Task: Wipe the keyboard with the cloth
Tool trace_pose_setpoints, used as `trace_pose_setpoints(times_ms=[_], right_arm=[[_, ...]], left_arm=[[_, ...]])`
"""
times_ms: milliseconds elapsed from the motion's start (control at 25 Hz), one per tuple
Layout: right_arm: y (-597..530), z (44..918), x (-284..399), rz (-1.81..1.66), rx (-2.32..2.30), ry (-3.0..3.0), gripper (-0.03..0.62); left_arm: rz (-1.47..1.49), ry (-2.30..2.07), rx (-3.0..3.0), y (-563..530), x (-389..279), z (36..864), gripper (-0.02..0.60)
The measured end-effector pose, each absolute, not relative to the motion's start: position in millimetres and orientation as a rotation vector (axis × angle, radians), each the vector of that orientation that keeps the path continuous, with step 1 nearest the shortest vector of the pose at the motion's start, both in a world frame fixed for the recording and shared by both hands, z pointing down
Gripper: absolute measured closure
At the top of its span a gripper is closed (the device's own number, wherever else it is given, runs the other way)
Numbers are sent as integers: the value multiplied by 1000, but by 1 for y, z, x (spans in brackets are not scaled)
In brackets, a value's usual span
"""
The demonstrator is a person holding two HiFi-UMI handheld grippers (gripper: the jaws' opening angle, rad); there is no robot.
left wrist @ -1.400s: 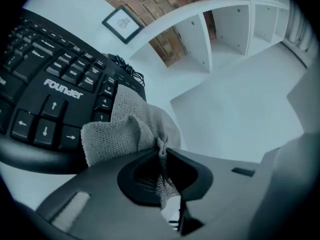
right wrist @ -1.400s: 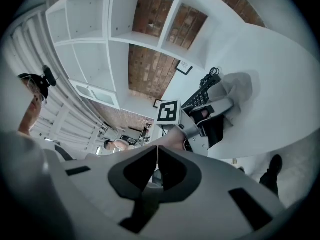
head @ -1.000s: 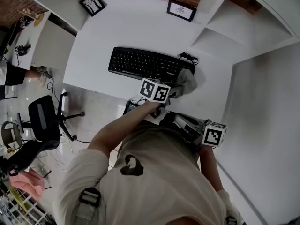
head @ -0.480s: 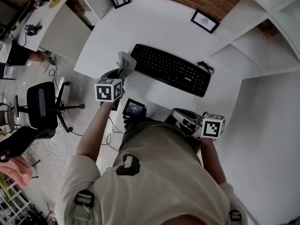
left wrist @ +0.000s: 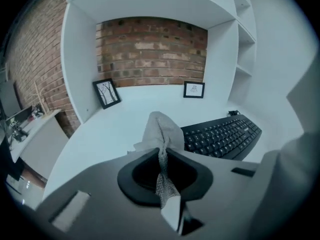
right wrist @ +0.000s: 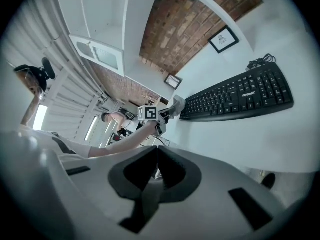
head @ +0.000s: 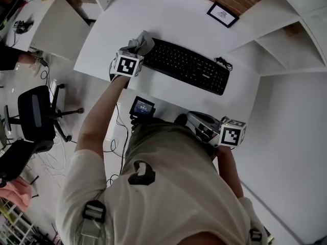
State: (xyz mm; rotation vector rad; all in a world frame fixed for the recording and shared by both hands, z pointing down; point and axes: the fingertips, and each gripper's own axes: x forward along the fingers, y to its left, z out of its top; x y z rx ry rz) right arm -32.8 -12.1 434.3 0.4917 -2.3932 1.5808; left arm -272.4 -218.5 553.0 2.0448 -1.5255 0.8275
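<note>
Though the person's torso (head: 168, 188) partly hides the right gripper (head: 203, 129), its jaws sit together, empty. Left gripper (left wrist: 162, 158) is clamped on the one cloth (left wrist: 160, 129), just beside the single keyboard's (head: 189, 66) left end.

I count one keyboard (head: 189, 65), one cloth (head: 142, 42) and one coiled cable (head: 220, 61) on the one counter (head: 153, 14). There are two framed pictures, the left picture (left wrist: 105, 93) and the right picture (left wrist: 194, 89). I hold two tongs, my left tongs (left wrist: 161, 156) and my right tongs (right wrist: 156, 156), with two marker cubes, the left cube (head: 127, 64) and the right cube (head: 233, 132). Two dark chairs sit on the floor, the upper chair (head: 36, 111) and the lower chair (head: 15, 162).
</note>
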Motion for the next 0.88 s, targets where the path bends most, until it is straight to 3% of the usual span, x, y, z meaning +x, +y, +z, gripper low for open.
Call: trace_pose_setpoints(times_ms=[880], right_arm=[[-11,443,17,1747,629,-2435,588]], left_arm=[[887,-1374,2012,-229,-213,596,558]])
